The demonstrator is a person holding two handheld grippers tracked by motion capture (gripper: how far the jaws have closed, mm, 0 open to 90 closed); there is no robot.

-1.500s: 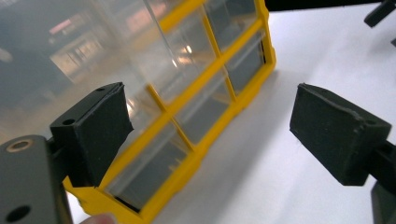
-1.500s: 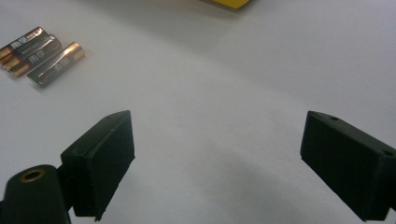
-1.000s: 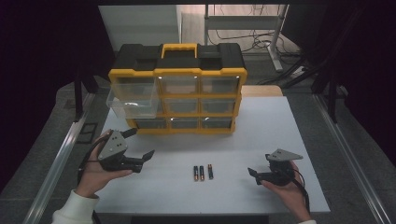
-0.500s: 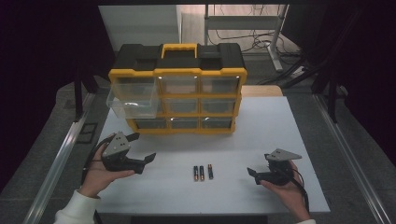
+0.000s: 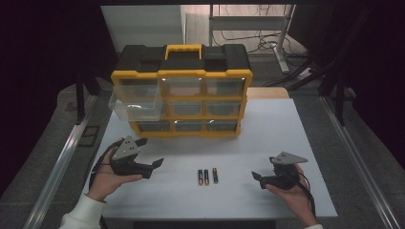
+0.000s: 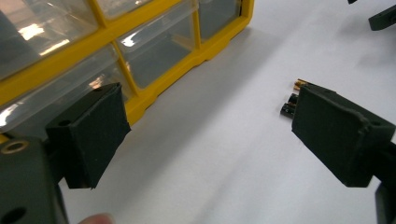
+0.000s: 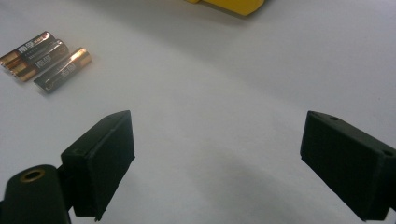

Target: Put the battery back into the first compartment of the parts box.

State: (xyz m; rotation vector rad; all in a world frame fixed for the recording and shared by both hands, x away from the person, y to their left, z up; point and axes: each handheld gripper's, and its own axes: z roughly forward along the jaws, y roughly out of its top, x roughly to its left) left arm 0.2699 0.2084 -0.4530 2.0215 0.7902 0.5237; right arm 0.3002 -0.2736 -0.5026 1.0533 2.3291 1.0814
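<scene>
Three batteries (image 5: 207,176) lie side by side on the white table (image 5: 267,133), roughly midway between the two tools and apart from both. In the right gripper view the batteries (image 7: 44,60) show dark wrappers with copper-gold ends; two of them touch along their length and the third lies just beside them, slightly offset. In the left gripper view the far jaw partly covers the batteries (image 6: 293,98), so just their tips show.

There are two tools. The left tool (image 5: 154,166) rests in the person's left hand (image 5: 107,177) near the front left of the table, its jaws spread wide and holding nothing; in its own view the tool (image 6: 210,135) frames bare table between the pads. The right tool (image 5: 257,179) sits in the right hand (image 5: 293,195) near the front right, jaws likewise spread and empty, seen in its own view (image 7: 217,163) above bare table.

One organiser case (image 5: 181,90), black on top with a yellow frame and yellow handle, stands at the back of the table. It has nine clear drawers in three rows of three. One drawer (image 5: 136,102), the upper left one, is pulled out; the others sit flush.
</scene>
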